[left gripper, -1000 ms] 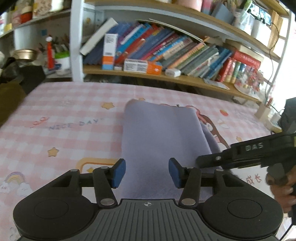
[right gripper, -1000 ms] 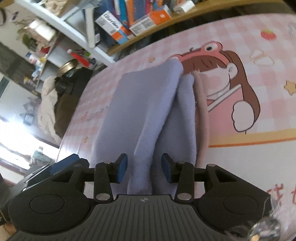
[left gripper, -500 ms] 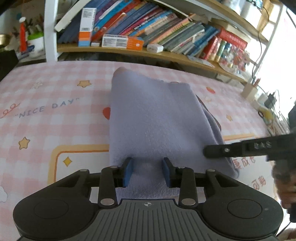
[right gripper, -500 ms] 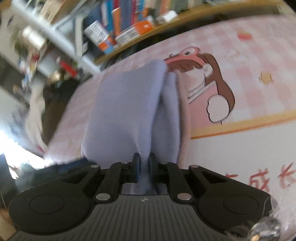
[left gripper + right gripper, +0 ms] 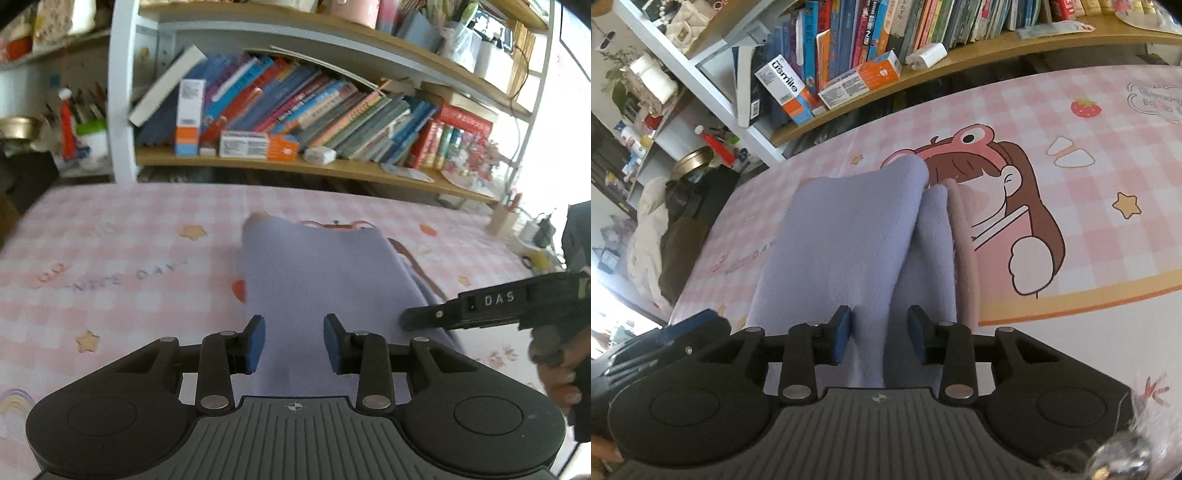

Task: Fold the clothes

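A folded lavender garment (image 5: 317,273) lies on the pink checked tablecloth (image 5: 110,251), its near edge under both grippers. My left gripper (image 5: 294,344) is open, its blue pads apart over the garment's near edge. My right gripper (image 5: 880,334) is open too, astride a raised fold of the same garment (image 5: 849,236), which has a beige trim (image 5: 966,251) along its right side. The right gripper's finger (image 5: 465,308) also shows in the left wrist view, at the garment's right edge.
A bookshelf (image 5: 295,110) full of books stands behind the table. Boxes (image 5: 860,79) and a white charger (image 5: 929,53) lie on its lower board. Dark bags and clothes (image 5: 683,214) sit at the table's left end. A pen holder (image 5: 504,219) stands far right.
Half a second ago both grippers were closed on the garment's near edge. Both have now opened and released the cloth. The left gripper has drawn back a little.
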### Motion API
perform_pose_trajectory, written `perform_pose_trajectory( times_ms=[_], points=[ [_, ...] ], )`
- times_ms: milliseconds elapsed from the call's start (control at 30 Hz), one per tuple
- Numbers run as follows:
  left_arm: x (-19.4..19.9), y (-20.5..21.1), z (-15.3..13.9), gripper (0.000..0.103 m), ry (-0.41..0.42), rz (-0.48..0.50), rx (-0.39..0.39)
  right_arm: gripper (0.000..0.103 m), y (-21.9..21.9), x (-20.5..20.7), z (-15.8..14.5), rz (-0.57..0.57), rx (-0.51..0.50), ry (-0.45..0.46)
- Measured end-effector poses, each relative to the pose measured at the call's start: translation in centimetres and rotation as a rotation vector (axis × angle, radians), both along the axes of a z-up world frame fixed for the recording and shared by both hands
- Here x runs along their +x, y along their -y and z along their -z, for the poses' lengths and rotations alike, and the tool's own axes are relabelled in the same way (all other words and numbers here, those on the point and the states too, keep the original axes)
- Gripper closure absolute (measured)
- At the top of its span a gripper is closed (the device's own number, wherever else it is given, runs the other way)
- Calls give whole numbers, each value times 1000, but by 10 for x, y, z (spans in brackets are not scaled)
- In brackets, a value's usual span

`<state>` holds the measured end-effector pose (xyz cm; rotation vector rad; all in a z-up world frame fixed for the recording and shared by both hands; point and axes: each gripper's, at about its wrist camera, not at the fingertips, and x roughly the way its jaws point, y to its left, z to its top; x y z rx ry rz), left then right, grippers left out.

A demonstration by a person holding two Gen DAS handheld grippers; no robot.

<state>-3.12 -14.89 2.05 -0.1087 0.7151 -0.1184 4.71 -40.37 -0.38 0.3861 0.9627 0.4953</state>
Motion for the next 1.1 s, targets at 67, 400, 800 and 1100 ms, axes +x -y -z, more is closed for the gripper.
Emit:
perform_pose_trajectory(
  times_ms=[67,400,800,1100],
  points=[
    [1,-1,8,79,-31,-9,3,92,-2,-4,-6,-21,15,26],
    [5,-9,30,78,-110,-3,-52,92,4,-3,12,33,3,-13],
    [-13,-6,1,75,18,-52,-37,62,13,-19,-14,11,-9,81],
    [-26,14,-16,63,83,-139,7,24,37,-44,-31,28,-58,109]
  ],
)
